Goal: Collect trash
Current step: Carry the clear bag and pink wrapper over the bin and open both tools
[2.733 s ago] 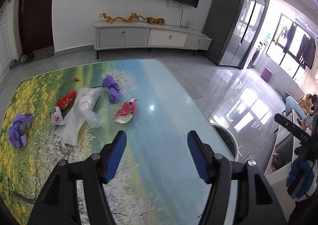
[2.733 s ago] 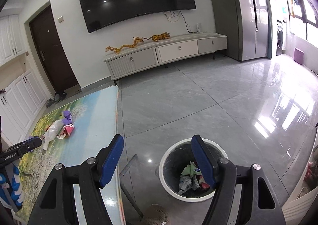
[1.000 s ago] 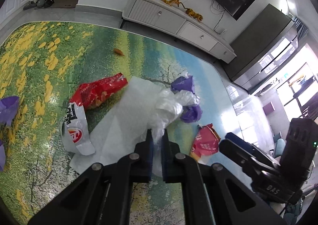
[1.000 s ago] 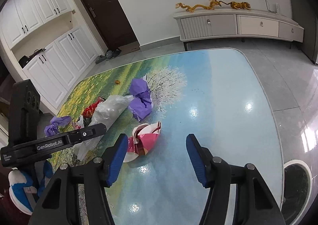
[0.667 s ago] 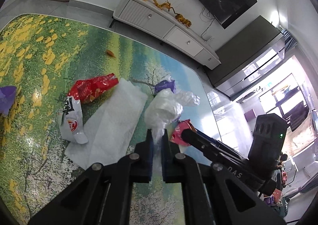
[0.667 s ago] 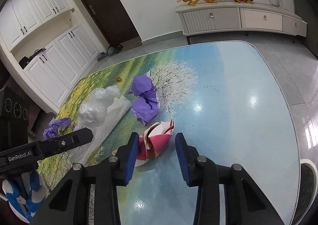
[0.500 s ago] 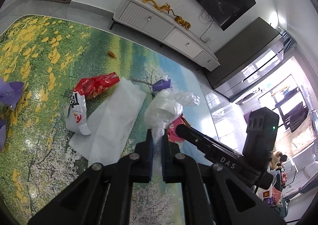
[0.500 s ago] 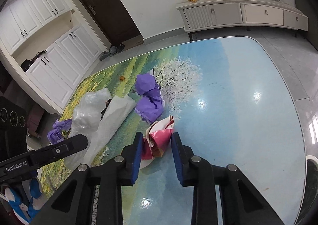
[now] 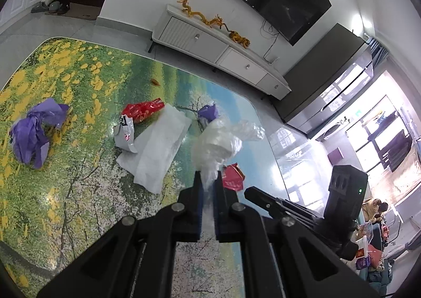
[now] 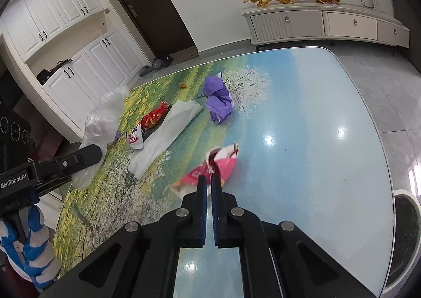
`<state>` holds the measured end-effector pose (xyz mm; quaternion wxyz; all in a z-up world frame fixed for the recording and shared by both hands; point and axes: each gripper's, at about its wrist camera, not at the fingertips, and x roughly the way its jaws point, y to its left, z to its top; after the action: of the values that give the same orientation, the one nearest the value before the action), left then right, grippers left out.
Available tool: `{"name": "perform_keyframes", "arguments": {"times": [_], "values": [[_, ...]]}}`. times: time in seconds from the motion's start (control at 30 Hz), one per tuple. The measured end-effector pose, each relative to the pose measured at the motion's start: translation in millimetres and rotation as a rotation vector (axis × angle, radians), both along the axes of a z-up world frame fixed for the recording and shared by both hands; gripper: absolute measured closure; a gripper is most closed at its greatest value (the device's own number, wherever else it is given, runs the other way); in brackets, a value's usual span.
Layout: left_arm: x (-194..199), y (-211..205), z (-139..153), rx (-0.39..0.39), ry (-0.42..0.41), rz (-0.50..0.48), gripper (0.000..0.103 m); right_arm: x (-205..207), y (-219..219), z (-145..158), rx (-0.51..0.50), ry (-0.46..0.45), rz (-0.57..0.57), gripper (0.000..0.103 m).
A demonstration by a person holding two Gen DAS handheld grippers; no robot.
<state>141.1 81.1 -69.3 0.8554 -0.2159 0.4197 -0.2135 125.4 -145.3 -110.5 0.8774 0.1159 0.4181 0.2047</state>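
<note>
My left gripper (image 9: pixel 208 179) is shut on a clear crumpled plastic bag (image 9: pixel 218 145) and holds it lifted above the table; the bag also shows in the right wrist view (image 10: pixel 102 124). My right gripper (image 10: pixel 209 182) is shut on a pink and white wrapper (image 10: pixel 213 166), which also shows in the left wrist view (image 9: pixel 232 177). On the table lie a white sheet (image 9: pixel 160 150), a red snack bag (image 9: pixel 142 111), a white wrapper (image 9: pixel 126 135), a purple wad (image 10: pixel 218 100) and another purple wad (image 9: pixel 36 129).
The table (image 10: pixel 302 119) has a glossy landscape print. A white-rimmed bin (image 10: pixel 406 240) stands on the floor past the table's right edge. A white TV cabinet (image 10: pixel 323 24) stands along the far wall, white cupboards (image 10: pixel 79 61) at the left.
My right gripper has shut on the pink wrapper. My left gripper has lifted the clear bag higher and drawn back from the pile.
</note>
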Motion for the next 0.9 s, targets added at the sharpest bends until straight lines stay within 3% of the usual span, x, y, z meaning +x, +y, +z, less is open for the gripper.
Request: {"name": "perform_keyframes", "arguments": {"times": [0.3,0.37,0.43,0.67,0.77,0.83,0.9], "values": [[-22.1,10.6,5.9,0.006,-0.031,0.019,0.097,-10.0,-2.7,6.5,0.052,0.012,-0.049,0.096],[-21.7,15.8,4.3,0.003,-0.032,0.023,0.097,-1.9,0.4,5.7,0.04,0.016,-0.057,0.078],[-20.5,20.8,2.5,0.004,-0.036,0.027,0.097,6.6,4.2,5.0,0.026,0.017,-0.075,0.051],[-14.5,35.8,-12.5,-0.004,-0.023,0.038,0.097,35.6,16.1,-2.5,-0.006,0.044,-0.111,0.052],[-13.6,40.9,-19.6,-0.001,-0.01,0.05,0.097,40.7,20.2,-8.0,-0.035,0.057,-0.116,0.061],[-13.6,43.8,-22.7,0.003,-0.003,0.058,0.097,39.6,23.7,-11.6,-0.056,0.059,-0.11,0.073],[-14.5,44.9,-25.0,0.01,0.004,0.064,0.097,35.7,24.9,-15.5,-0.072,0.056,-0.102,0.077]]}}
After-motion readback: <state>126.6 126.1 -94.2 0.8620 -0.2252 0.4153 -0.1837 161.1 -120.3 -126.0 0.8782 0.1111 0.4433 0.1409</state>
